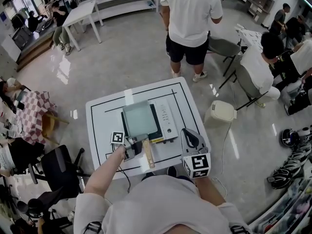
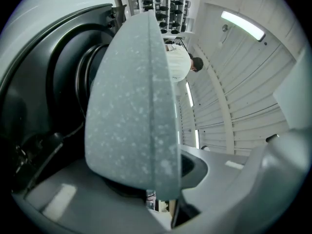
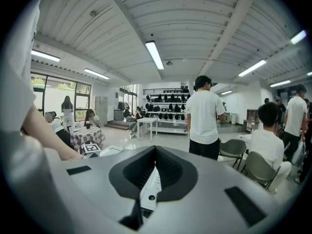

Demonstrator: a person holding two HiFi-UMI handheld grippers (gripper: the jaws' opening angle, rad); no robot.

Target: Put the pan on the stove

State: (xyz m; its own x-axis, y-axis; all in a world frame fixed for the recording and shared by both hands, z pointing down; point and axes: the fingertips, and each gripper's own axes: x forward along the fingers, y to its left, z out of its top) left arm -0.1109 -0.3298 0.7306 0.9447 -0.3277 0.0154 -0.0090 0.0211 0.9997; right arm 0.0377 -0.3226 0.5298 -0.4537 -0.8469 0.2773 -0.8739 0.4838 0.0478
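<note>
Fingers of the left gripper (image 1: 130, 146) clamp the pan (image 1: 139, 118) by its handle (image 1: 147, 153), over the stove (image 1: 167, 120). Risk: this off-centre hold lets the pan tip or skid on release. Right gripper (image 1: 190, 138) is clenched and empty.

No readable text
Marks on the stove (image 1: 168, 121), at three o'clock from the pan (image 1: 139, 117), are too small to read.

The pan (image 1: 140, 118) is square and pale grey with white speckles. It sits level over the black top of the stove (image 1: 168, 122), its 1 wooden handle (image 1: 148, 154) reaching past the near edge (toward the person). The stove is flat and white, with its control strip on the right.
</note>
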